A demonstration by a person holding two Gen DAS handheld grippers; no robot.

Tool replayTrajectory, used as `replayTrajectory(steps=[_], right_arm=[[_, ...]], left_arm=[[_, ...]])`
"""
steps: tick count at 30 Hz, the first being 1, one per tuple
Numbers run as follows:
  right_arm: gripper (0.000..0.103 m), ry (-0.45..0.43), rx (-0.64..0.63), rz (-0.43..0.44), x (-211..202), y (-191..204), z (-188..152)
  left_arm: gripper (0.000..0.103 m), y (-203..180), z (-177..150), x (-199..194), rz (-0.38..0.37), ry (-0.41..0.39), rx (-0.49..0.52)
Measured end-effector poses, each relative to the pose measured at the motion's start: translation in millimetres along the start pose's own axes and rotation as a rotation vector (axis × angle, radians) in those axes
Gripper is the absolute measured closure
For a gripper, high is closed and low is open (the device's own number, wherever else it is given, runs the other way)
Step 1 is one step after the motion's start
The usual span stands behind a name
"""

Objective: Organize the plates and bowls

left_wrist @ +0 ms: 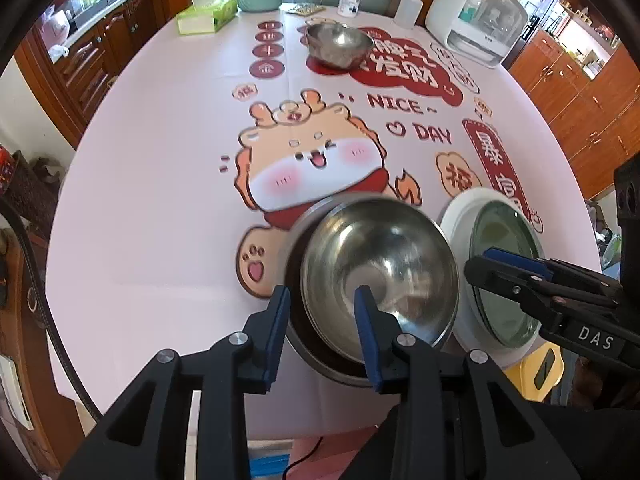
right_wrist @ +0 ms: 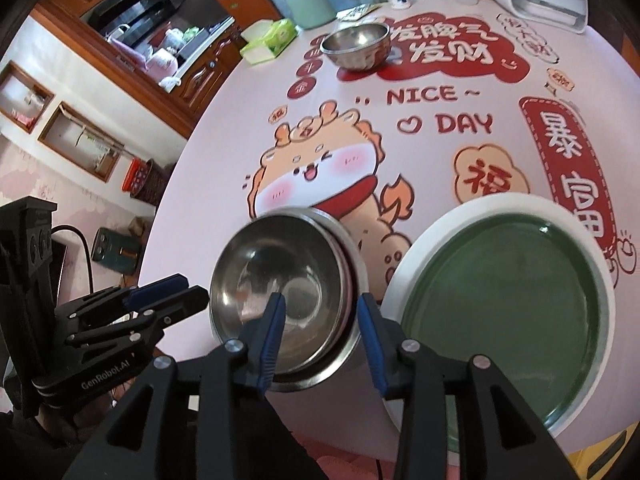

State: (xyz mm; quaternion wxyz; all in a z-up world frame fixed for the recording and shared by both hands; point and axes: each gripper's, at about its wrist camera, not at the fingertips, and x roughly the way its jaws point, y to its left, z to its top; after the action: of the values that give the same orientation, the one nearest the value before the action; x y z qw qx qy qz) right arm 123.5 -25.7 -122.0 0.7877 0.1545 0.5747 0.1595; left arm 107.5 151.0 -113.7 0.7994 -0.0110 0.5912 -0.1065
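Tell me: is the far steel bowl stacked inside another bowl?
No, the far steel bowl stands alone on the tablecloth, while the nested bowls sit near the grippers.

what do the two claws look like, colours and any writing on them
Both claws are black angular frames with silver round bolts and blue finger pads. The left claw shows "GenRobot.AI" on its side in the right wrist view; the right claw shows "DAS" in the left wrist view.
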Motion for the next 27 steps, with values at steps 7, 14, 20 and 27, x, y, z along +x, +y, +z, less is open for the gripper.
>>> replayTrajectory(steps=[7, 14, 20, 27], right_arm=[[0.058, -0.068, -0.012, -0.025, -20, 5, 20], [0.049, -0.125, -0.02, -0.041, -34, 6, 43], [0.048, -0.164, -0.045, -0.04, -40, 7, 68], [0.047, -0.225, -0.047, -0.031, -48, 9, 106]], left_arm=[[0.064, 2, 21, -15, 0.011, -0.042, 0.003], [0.059, -2, 41, -30, 0.046, -0.072, 0.001], [0.055, -1, 57, -42, 0.097, -0.104, -0.009], [0.051, 1, 90, -55, 0.134, -0.127, -0.022]])
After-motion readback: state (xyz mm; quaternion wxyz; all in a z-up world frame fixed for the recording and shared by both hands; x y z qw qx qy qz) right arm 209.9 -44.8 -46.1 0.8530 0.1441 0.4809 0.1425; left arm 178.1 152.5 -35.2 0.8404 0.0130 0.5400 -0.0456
